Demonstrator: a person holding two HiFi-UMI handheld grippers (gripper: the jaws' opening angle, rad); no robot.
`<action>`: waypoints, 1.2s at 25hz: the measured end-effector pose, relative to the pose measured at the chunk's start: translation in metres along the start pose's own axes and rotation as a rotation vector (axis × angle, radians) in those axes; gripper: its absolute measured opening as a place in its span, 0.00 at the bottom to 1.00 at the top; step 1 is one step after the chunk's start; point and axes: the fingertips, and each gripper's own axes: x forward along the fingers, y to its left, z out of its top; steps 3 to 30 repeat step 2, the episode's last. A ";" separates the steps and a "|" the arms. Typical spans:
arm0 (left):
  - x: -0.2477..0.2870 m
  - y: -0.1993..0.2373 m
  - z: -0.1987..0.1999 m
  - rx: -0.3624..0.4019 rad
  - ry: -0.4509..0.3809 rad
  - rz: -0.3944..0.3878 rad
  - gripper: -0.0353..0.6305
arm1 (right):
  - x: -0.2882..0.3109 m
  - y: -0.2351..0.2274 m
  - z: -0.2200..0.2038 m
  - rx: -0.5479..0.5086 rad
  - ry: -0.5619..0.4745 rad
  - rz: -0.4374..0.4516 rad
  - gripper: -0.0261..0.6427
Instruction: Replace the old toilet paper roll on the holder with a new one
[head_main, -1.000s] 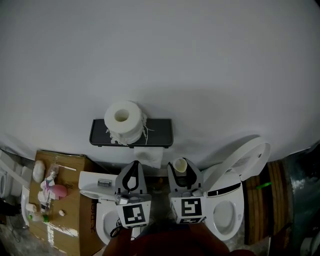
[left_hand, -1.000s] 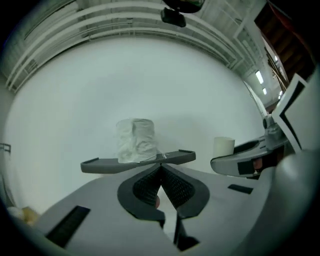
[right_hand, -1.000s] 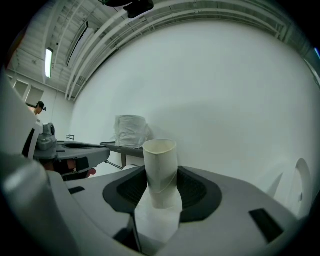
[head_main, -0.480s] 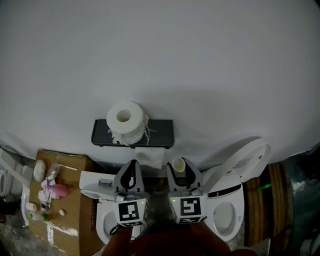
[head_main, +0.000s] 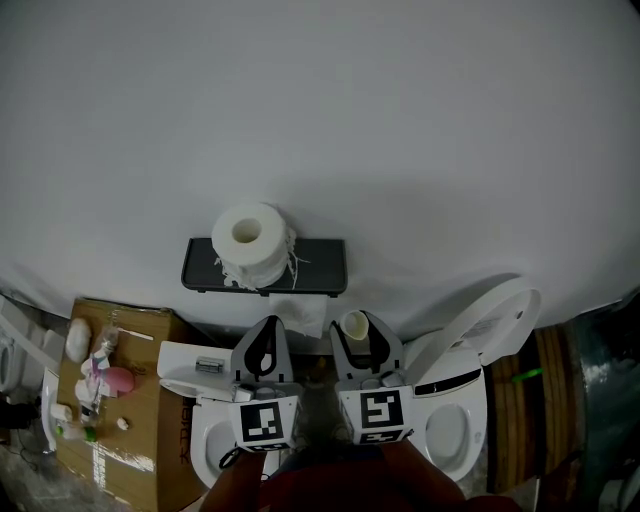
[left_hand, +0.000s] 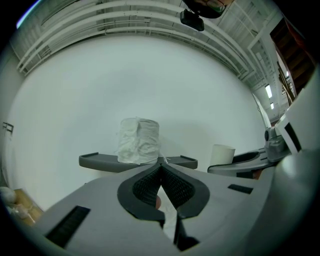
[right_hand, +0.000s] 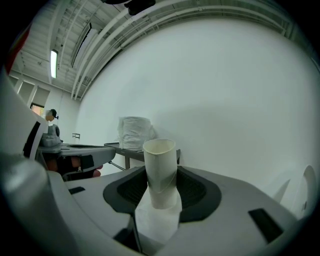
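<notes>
1. Box (head_main: 140, 400): dark print runs along its side, too small to read.
2. Left gripper (head_main: 266, 330) and right gripper (head_main: 357, 336): each cube bears a black-and-white square marker, without letters.
3. No other text is legible.

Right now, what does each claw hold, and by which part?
Right claw grips the empty cardboard tube by its lower half; left claw is shut, empty.

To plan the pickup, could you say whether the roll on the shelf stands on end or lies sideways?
On end: the roll shows its core hole facing up, with its flat base on the shelf.
</notes>
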 end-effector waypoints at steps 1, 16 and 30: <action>0.000 -0.001 0.001 0.002 -0.002 -0.001 0.08 | 0.000 0.000 0.001 -0.003 -0.001 0.002 0.33; 0.001 -0.002 0.002 0.004 -0.003 -0.003 0.08 | 0.000 0.000 0.002 -0.006 -0.002 0.004 0.33; 0.001 -0.002 0.002 0.004 -0.003 -0.003 0.08 | 0.000 0.000 0.002 -0.006 -0.002 0.004 0.33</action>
